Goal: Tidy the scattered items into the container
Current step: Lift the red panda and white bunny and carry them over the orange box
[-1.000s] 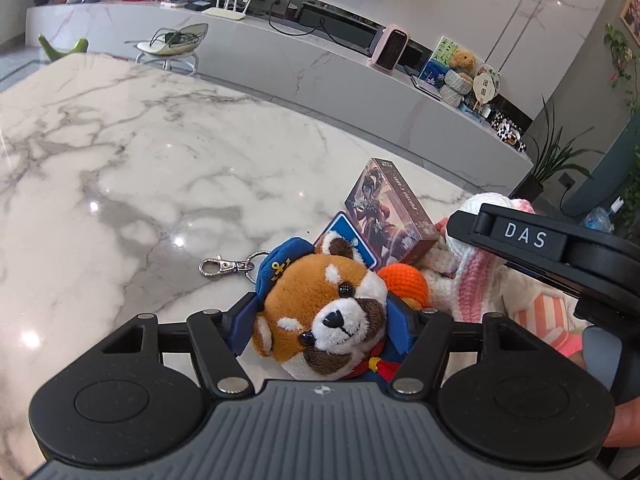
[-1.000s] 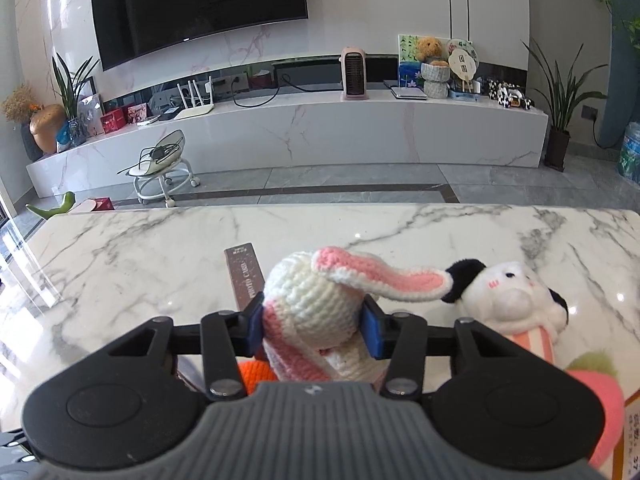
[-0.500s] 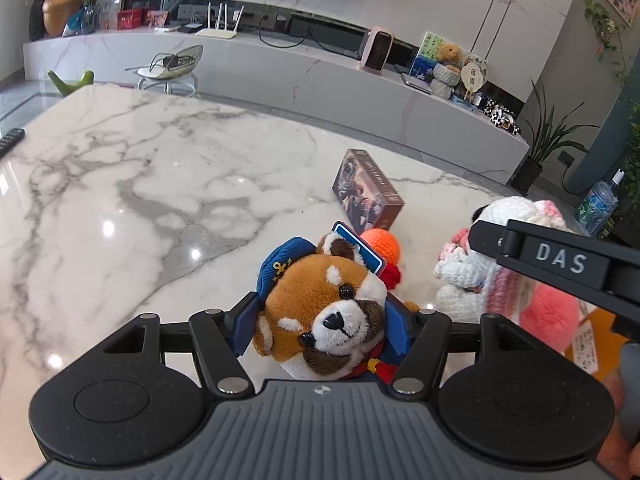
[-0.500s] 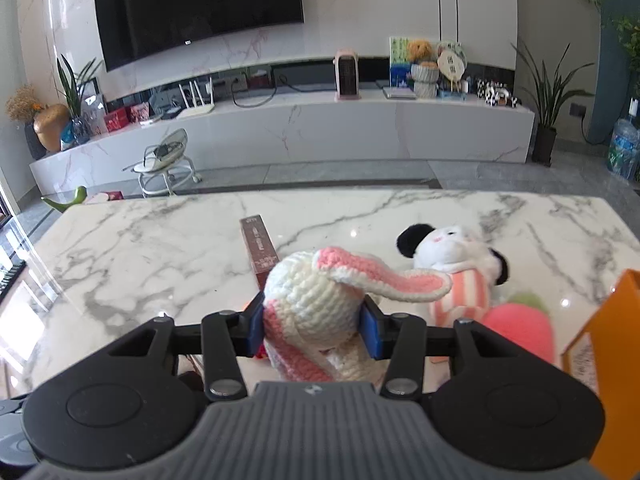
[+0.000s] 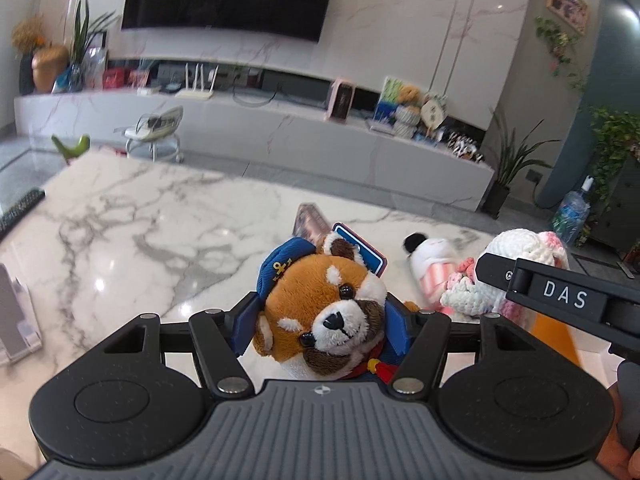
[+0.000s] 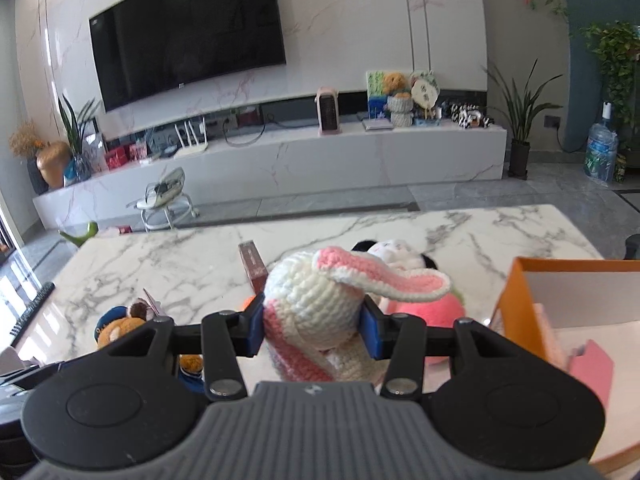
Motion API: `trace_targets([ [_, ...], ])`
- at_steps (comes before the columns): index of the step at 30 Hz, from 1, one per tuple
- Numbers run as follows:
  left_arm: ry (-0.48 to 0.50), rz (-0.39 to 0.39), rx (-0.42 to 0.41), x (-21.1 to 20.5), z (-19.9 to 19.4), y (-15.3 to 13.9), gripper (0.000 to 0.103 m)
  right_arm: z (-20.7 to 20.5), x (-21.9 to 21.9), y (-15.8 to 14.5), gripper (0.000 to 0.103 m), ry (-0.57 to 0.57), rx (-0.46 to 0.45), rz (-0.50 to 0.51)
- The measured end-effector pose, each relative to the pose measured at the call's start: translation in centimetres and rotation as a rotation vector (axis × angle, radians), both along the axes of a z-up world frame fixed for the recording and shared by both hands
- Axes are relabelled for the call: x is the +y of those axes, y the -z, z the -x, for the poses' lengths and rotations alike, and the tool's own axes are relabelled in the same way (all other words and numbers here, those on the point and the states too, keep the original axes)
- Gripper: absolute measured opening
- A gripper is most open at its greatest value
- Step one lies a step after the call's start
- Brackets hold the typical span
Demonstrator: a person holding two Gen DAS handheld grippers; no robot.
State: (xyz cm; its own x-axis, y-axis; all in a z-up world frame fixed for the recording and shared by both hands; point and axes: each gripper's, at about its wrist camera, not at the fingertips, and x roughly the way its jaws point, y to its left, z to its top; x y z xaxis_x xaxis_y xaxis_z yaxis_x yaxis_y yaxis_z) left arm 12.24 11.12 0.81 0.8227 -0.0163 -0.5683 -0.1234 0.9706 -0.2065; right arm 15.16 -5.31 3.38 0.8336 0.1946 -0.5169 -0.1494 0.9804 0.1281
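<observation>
1. Left wrist view: our left gripper (image 5: 322,330) has its jaws partly open and squeezed on a red panda toy (image 5: 324,320). The toy's head sits right between the two blue pads (image 5: 398,330), with one pad pressing on each side. Its face looks back at the camera, and it wears a blue cap (image 5: 280,266). It is up off the white marble surface (image 5: 140,240).

2. A small blue card (image 5: 362,250) pokes up just behind the panda toy's head.

3. Right wrist view: our right gripper (image 6: 314,332) has its jaws closed a bit tighter, and they hold a knitted bunny (image 6: 316,312). The bunny's round white and pink body is pinched between the blue pads (image 6: 370,334). Its long pink ear (image 6: 384,276) flops over to the right, above the right pad.

4. In the same view, the orange box (image 6: 520,300) stands at the right, near the bunny. We cannot tell what the pink things inside it are.

5. Some toys lie on the surface behind the bunny: a white toy with black ears (image 6: 390,250), a round pink toy (image 6: 432,310) and a brown box (image 6: 252,266). They are partly hidden by the bunny.

6. In the left wrist view we see the right gripper (image 5: 560,300) to the right, with the bunny (image 5: 516,252) showing behind it.
</observation>
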Motion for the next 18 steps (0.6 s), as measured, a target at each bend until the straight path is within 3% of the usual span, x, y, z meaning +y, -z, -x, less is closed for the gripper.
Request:
trace_targets([
  [8, 0.047, -0.043, -0.104, -2.8, 3.8, -3.6, 0.074, 5.0, -3.1, -3.0, 0.05, 0.036, -0.091, -0.05],
  [18, 0.14, -0.082, -0.19, -7.9, 5.5, -6.0, 0.074, 9.1, -8.7, -4.2, 0.05, 0.121, -0.147, -0.101],
])
